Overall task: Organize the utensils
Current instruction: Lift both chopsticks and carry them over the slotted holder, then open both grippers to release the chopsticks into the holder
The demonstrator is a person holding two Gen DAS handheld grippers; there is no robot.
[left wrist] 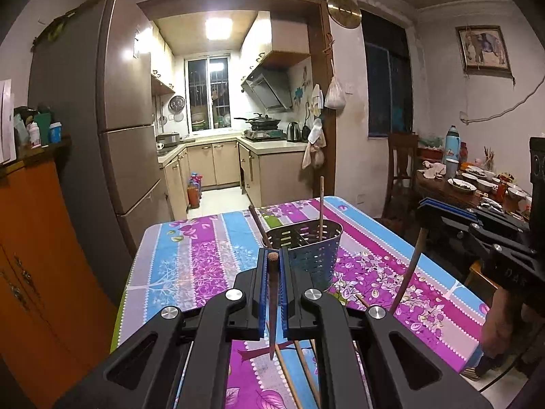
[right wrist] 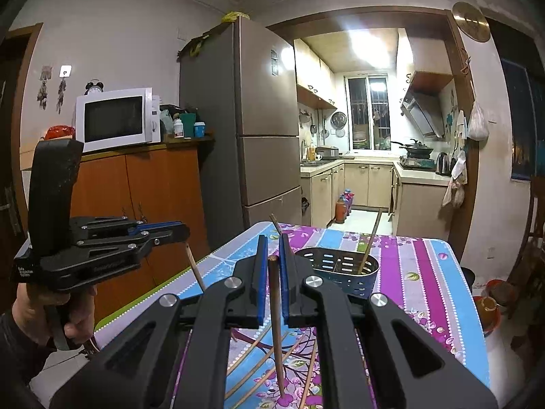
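Across the floral tabletop (left wrist: 190, 255) I had both sets of jaws clamped narrow on one chopstick (left wrist: 272, 303) each, tips hanging down, with the perforated metal holder (left wrist: 311, 255) just beyond them, presumably so each could drop in upright beside those already standing.

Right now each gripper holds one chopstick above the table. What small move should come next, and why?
Probably carry the left gripper forward over the metal holder and lower its dark chopstick in. The chopstick hangs tip down, clamped and clear of the tablecloth, and the holder stands just ahead with two chopsticks already inside. The right gripper can follow.
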